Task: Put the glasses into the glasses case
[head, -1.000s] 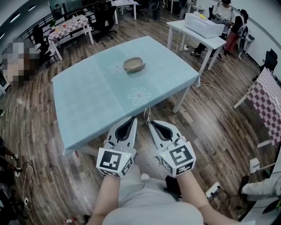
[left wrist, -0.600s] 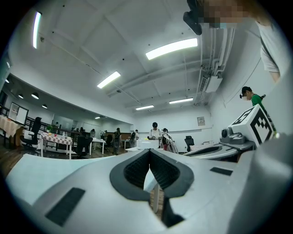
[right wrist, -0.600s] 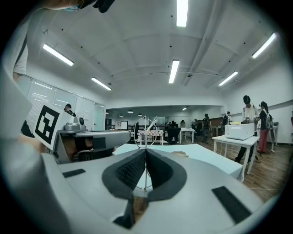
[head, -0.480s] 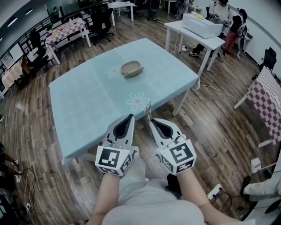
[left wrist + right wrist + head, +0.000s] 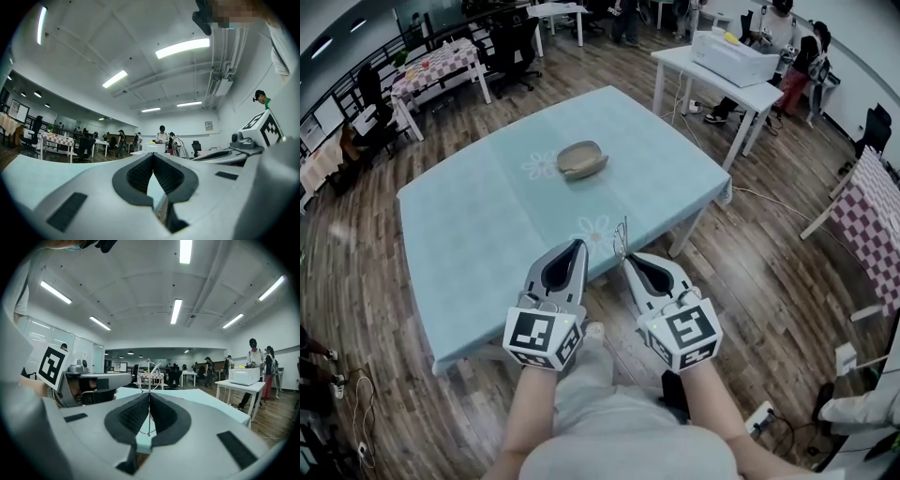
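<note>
The tan glasses case [image 5: 582,159] lies shut on the far half of the light-blue table [image 5: 478,225]. My right gripper [image 5: 627,257] is shut on thin wire-framed glasses [image 5: 622,236], which stick up from its tips just over the table's near edge. In the right gripper view the wire frame [image 5: 149,373] stands upright, pinched between the black pads [image 5: 133,414]. My left gripper [image 5: 579,244] hovers beside it on the left, shut with nothing held. In the left gripper view its pads [image 5: 140,172] meet over the tablecloth. Both grippers are well short of the case.
A white table [image 5: 712,80] carrying a white box [image 5: 733,56] stands behind the blue table at right, with people beside it. A checked table [image 5: 872,216] is at far right. Chairs and another checked table [image 5: 441,61] stand at back left. Cables lie on the wooden floor.
Both grippers have moved forward together, from over the floor to the table's near edge. The glasses stayed pinched in the right gripper. The case has not moved on the table.
</note>
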`<state>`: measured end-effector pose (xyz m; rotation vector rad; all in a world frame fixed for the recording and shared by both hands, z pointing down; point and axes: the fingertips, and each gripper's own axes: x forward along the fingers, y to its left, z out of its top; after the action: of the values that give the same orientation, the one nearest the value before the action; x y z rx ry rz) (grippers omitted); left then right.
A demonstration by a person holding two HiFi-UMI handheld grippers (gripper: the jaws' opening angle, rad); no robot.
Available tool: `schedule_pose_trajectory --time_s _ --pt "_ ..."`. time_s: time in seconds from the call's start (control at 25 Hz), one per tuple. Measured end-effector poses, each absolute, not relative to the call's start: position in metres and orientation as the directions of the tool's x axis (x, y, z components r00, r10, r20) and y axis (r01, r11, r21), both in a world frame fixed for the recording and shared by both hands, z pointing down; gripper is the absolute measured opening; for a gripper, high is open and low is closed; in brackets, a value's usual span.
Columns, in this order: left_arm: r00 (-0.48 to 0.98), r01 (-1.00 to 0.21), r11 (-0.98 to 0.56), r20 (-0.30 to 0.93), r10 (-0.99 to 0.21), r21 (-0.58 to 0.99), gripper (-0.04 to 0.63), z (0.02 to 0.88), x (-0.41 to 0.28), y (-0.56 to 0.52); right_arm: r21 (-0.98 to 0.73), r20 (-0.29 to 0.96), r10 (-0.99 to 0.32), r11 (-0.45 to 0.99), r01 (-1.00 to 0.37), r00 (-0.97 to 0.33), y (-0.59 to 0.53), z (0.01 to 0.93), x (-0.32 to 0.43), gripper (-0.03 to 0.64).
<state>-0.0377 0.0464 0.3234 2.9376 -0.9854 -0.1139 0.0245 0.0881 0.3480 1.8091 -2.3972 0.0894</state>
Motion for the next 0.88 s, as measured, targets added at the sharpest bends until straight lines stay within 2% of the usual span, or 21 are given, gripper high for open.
schedule_pose_trajectory --time_s 0.36,0.88 --pt "0.811 -0.582 -0.811 -0.038 -0.584 0.053 0.011 0.326 -0.014 -0.024 0.023 0.152 -0.952 0.271 -0.962 -0.265 0.019 0.353 0.042 0.012" --pt "0.808 -0.583 -0.804 -0.021 -0.589 0.118 0.011 0.337 -0.008 -0.137 0.049 0.218 -0.939 0.283 -0.958 -0.267 -0.091 0.364 0.046 0.012"
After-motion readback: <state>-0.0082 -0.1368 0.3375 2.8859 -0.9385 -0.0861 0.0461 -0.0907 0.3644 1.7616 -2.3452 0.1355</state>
